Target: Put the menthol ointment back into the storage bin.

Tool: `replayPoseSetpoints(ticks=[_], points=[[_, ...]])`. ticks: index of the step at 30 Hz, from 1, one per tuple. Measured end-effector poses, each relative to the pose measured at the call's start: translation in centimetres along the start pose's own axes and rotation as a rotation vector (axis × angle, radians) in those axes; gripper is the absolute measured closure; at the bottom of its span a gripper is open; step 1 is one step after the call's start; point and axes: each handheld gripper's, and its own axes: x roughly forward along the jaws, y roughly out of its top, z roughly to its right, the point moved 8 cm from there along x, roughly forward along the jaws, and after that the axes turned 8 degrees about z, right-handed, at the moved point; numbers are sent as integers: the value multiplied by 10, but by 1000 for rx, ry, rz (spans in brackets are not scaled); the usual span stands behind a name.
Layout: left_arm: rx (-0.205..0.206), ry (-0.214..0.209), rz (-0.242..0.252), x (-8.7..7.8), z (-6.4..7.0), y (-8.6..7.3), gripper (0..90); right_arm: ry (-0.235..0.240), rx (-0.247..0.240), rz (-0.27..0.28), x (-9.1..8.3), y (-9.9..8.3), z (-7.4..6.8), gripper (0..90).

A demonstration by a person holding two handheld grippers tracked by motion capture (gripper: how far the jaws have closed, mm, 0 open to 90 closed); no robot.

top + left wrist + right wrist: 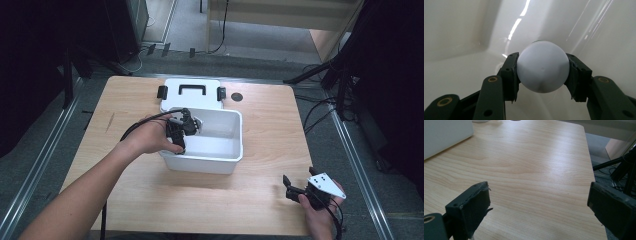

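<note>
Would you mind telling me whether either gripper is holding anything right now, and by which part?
The left gripper holds a white ball, its fingers pressing opposite sides, inside the white bin. The right gripper is open and holds nothing.

Bin (220, 162): centre of counter (260, 195).
Lid (191, 93): behind bin, touching.
Ball (543, 66): inside bin, between left claw (543, 75) jaws.
Right claw (292, 192): counter's near right corner.

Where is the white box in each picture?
High view: the white box sits mid-table, with the left gripper reaching into it.
Left gripper view: its shiny inner walls lie behind the white ball.
Right gripper view: its outer wall is at top left.
Shared landmark: the wooden table.
</note>
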Motion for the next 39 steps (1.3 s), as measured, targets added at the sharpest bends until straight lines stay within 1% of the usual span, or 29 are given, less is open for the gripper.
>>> replayPoseSetpoints(ticks=[1, 2, 5, 6, 9, 10, 11, 12, 13, 14, 15, 16, 19, 21, 22, 23, 25, 26, 28, 31, 33, 34, 35, 36, 39], points=[[0, 0, 0, 0, 0, 0, 514, 0, 0, 0, 0, 0, 0, 46], [-10, -10, 14, 0, 2, 2, 514, 3, -3, 0, 0, 0, 0, 46], [1, -31, 22, -1, 6, 7, 514, 3, -5, 1, 0, 0, 0, 46], [6, -34, 28, 0, 7, 10, 514, 1, 1, 1, 0, 0, 0, 46], [17, -35, 22, 2, 8, 12, 514, 2, 0, 1, 0, 0, 0, 46], [13, -45, 8, 6, 8, 12, 514, 2, 1, 2, 0, 0, 0, 47], [13, -45, 8, 6, 8, 12, 515, 2, 1, 2, 0, 0, 0, 47], [6, -67, -1, 10, 9, 11, 515, 3, 4, 3, 0, 0, 0, 47], [6, -67, -1, 10, 9, 11, 515, 3, 4, 3, 0, 0, 0, 47], [-11, -98, -11, 15, 11, 10, 515, 4, 2, 5, 0, 0, 0, 47], [-11, -98, -11, 15, 11, 10, 515, 4, 2, 5, 0, 0, 0, 47], [-29, -111, -21, 17, 11, 9, 515, 4, 3, 4, 0, 0, 0, 46], [-32, -104, -30, 18, 9, 9, 515, 4, 4, 2, 0, 0, 0, 46], [-47, -107, -45, 20, 10, 7, 515, 4, 3, 2, 0, 0, 0, 46], [-51, -102, -66, 21, 9, 6, 514, 4, 3, 2, 0, 0, 0, 47], [-52, -97, -69, 22, 8, 6, 514, 4, 1, 2, 0, 0, 0, 47], [-55, -97, -92, 25, 7, 4, 514, 3, 0, 1, 0, 0, 0, 48], [-62, -90, -103, 26, 6, 4, 514, 5, -5, 1, 0, 0, 0, 48], [-67, -90, -98, 26, 6, 4, 514, 4, -5, 1, 0, 0, 0, 49], [-67, -87, -108, 26, 6, 4, 512, 5, -5, 2, 0, 0, 0, 49], [-68, -76, -131, 27, 6, 2, 510, 4, -5, 1, 0, 0, 0, 49], [-75, -79, -137, 27, 6, 1, 508, 4, -5, 1, 0, 0, 0, 50], [-83, -80, -141, 27, 6, 1, 508, 4, -5, 1, 0, 0, 0, 50], [-72, -80, -145, 27, 5, 1, 507, 4, -5, 1, 0, 0, 0, 50], [-79, -79, -145, 27, 6, 1, 488, 4, -5, 2, 0, 0, 0, 50]])
